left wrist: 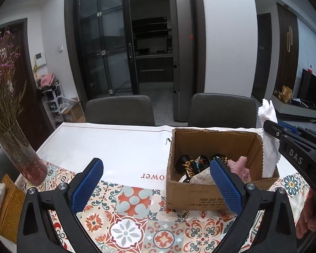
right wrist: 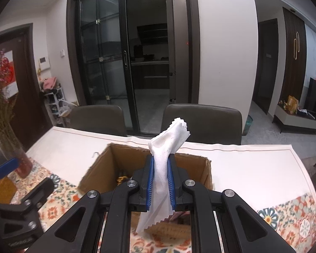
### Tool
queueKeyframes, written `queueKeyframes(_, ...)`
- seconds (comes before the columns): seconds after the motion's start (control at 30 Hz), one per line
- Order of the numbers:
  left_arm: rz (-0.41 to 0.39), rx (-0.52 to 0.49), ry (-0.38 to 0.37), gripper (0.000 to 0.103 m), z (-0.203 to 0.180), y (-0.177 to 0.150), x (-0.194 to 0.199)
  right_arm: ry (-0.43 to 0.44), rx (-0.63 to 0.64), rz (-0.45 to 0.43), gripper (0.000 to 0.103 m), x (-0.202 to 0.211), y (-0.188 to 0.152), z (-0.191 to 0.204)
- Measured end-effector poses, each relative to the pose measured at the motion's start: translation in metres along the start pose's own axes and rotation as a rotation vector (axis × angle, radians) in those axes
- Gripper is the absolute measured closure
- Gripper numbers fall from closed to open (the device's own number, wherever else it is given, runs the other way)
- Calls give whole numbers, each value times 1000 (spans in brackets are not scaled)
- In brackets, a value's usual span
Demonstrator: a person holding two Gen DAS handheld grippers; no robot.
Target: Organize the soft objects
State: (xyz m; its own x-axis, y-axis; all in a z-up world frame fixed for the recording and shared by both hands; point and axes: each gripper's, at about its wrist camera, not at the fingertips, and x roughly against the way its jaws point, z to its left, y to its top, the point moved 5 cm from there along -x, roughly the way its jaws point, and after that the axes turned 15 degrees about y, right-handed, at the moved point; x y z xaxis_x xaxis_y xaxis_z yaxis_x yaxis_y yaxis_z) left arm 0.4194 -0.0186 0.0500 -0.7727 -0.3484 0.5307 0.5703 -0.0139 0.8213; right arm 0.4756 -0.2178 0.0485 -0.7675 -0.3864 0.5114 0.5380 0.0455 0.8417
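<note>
An open cardboard box (left wrist: 200,196) stands on the table and holds a pink plush (left wrist: 241,164), a dark patterned fabric item (left wrist: 191,165) and a pale cloth. My right gripper (right wrist: 160,164) is shut on a white cloth (right wrist: 168,141) with zigzag edges, held above the box's right side (right wrist: 206,168). The cloth also shows in the left wrist view (left wrist: 268,139), hanging over the box's right wall. My left gripper (left wrist: 155,179) is open and empty, low over the table, with its right finger (left wrist: 225,185) in front of the box.
A glass vase of dried flowers (left wrist: 23,160) stands at the table's left. A yellow pouch (left wrist: 10,206) lies near the left edge. Two grey chairs (left wrist: 120,109) stand behind the table. The tablecloth (left wrist: 120,147) is white beyond the patterned tile print.
</note>
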Motion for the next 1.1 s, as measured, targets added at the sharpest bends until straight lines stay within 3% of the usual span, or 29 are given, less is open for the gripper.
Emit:
queueKeyframes(0.4, 60, -27, 64, 0, -5, -11, -30, -3, -63, 144, 87, -58, -18, -21)
queueKeyframes(0.47, 65, -34, 65, 0, -6, -12, -33, 6, -81, 172, 84, -64, -22, -24)
queueKeyframes(0.53, 66, -38, 68, 0, -7, -12, -34, 5, -94, 190, 67, -68, -24, -26)
queueKeyframes(0.57, 65, -41, 73, 0, -7, -12, -35, -1, -97, 191, 64, -69, -25, -27)
queueKeyframes(0.83, 62, -50, 75, 0, -6, -13, -34, -40, -108, 189, 61, -55, -30, -32)
queueKeyframes(1.1, 38, -48, 38, 0, -2, -15, -14, -73, -145, 162, 61, -11, -37, -24)
